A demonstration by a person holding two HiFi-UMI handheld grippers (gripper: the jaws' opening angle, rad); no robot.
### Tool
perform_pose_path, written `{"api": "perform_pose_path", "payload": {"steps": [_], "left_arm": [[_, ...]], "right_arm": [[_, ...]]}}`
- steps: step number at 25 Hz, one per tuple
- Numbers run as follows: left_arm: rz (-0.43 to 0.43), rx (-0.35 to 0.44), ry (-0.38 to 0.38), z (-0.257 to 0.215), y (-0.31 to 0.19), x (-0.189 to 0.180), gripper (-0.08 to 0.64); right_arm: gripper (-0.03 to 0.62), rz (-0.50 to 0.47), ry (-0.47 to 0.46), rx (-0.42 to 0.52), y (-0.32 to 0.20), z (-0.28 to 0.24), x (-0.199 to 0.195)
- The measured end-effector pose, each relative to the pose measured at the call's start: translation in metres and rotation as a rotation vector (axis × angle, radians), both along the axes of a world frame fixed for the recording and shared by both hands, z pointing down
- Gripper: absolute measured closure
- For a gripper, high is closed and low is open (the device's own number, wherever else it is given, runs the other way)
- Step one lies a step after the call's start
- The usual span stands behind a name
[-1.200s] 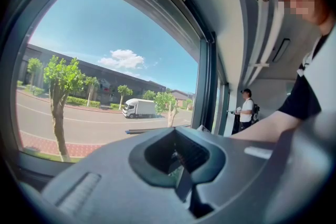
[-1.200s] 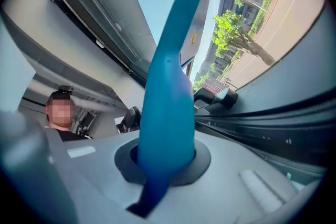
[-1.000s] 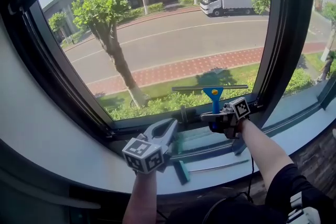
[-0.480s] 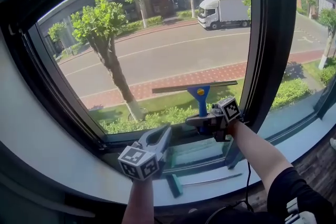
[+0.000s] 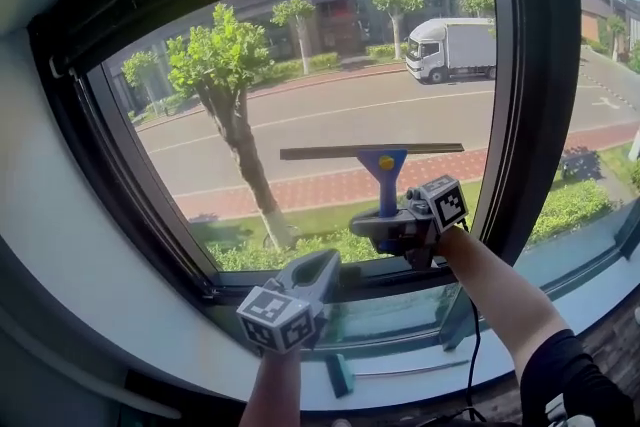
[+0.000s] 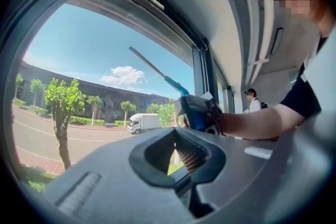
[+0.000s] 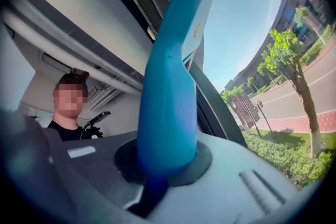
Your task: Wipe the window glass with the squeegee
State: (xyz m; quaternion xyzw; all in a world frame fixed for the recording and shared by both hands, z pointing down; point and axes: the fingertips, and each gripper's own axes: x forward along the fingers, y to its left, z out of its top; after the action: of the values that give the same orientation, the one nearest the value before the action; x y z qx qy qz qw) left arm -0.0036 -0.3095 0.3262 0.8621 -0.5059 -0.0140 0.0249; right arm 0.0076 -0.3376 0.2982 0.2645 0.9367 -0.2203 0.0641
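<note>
The squeegee (image 5: 385,177) has a blue handle and a long dark blade (image 5: 370,152) lying level against the window glass (image 5: 300,105), about mid-height in the pane. My right gripper (image 5: 396,230) is shut on the handle's lower end, below the blade. In the right gripper view the blue handle (image 7: 170,92) rises straight out from between the jaws of the right gripper (image 7: 163,165). My left gripper (image 5: 316,273) hovers low by the bottom frame, left of the right one, shut and holding nothing. From the left gripper (image 6: 178,153) view, the squeegee (image 6: 157,72) slants up to the right.
A thick dark window post (image 5: 530,85) stands just right of the squeegee. A teal-handled tool (image 5: 338,375) lies on the sill (image 5: 420,370) below the grippers. A person (image 6: 252,100) stands farther along the wall. Outside are a tree, a road and a white truck.
My right gripper has carried the squeegee up the glass from near the bottom frame to about mid-pane. The left gripper has stayed low by the sill.
</note>
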Motion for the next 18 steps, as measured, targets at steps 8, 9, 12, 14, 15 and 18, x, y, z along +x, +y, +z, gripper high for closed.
{"api": "perform_pose_path", "payload": {"steps": [8, 9, 12, 14, 15, 18], "left_arm": [[0.074, 0.055, -0.042, -0.016, 0.019, -0.042, 0.558], [0.093, 0.060, -0.044, -0.015, 0.019, -0.052, 0.558], [0.132, 0.082, -0.061, -0.024, 0.022, -0.080, 0.557], [0.151, 0.101, -0.080, -0.034, 0.026, -0.095, 0.557], [0.162, 0.109, -0.089, -0.039, 0.029, -0.102, 0.557], [0.195, 0.134, -0.113, -0.048, 0.036, -0.123, 0.557]], "right_arm": [[0.587, 0.083, 0.013, 0.130, 0.030, -0.070, -0.067], [0.588, 0.091, 0.003, 0.148, 0.033, -0.084, -0.080], [0.588, 0.130, -0.017, 0.208, 0.035, -0.124, -0.115], [0.588, 0.126, -0.034, 0.209, 0.037, -0.145, -0.134], [0.588, 0.119, -0.042, 0.207, 0.039, -0.155, -0.143], [0.588, 0.127, -0.031, 0.254, 0.041, -0.182, -0.168]]}}
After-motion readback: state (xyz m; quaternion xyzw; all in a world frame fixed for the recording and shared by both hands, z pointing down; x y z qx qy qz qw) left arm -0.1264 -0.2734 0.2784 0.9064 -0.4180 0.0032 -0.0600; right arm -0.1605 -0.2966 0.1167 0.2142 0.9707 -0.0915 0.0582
